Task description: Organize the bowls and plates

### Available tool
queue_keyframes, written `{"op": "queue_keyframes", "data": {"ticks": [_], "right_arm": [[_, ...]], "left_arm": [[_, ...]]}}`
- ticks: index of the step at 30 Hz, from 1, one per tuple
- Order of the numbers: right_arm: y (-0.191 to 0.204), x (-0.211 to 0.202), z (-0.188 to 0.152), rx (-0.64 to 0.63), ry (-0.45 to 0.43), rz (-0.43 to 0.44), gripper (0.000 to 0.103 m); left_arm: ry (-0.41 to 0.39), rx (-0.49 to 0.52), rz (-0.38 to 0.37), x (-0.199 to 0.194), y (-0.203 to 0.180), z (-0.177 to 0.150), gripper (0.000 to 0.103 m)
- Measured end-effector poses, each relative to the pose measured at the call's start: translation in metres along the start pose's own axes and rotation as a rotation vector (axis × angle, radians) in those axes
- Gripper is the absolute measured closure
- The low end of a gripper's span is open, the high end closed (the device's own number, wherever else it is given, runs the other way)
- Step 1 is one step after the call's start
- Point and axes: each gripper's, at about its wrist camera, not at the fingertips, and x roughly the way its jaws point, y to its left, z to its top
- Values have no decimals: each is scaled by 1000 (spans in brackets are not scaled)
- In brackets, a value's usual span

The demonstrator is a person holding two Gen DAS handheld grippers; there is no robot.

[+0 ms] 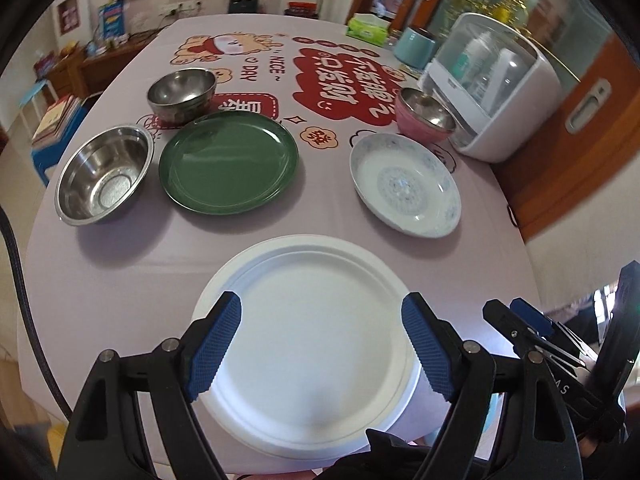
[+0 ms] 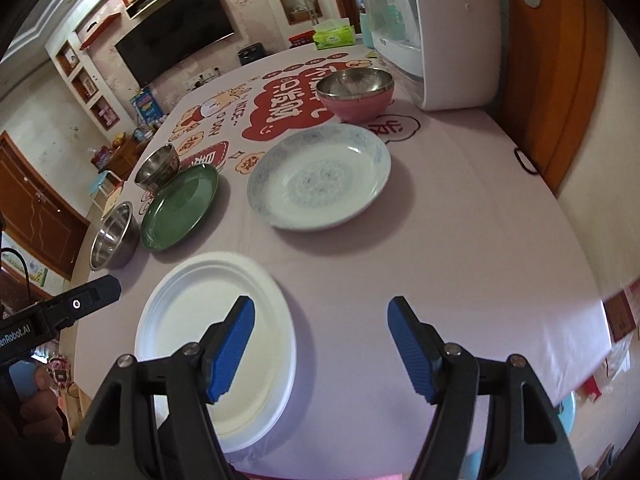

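Lying flat, white plate point(image 1: 312, 344) sits under spread left claw point(image 1: 322, 344).

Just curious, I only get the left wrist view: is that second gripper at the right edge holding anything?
Observer: No. The right gripper is open, with nothing between its fingers.
Operator: What is it pointing at?
Observer: Mostly bare tablecloth, just right of the white plate.
Operator: And who moves my gripper?
Observer: A person's left hand grips the handle of the left gripper.
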Motion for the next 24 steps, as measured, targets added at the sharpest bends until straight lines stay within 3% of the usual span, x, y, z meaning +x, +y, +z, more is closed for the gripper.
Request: {"op": "queue_keyframes", "data": {"ticks": [9, 24], "right_arm": [[-33, 10, 37, -40, 23, 64, 34], [-92, 44, 80, 11, 68, 198, 34]], "left_arm": [[-3, -99, 30, 9, -22, 12, 21], [-19, -166, 88, 34, -53, 46, 21]]}}
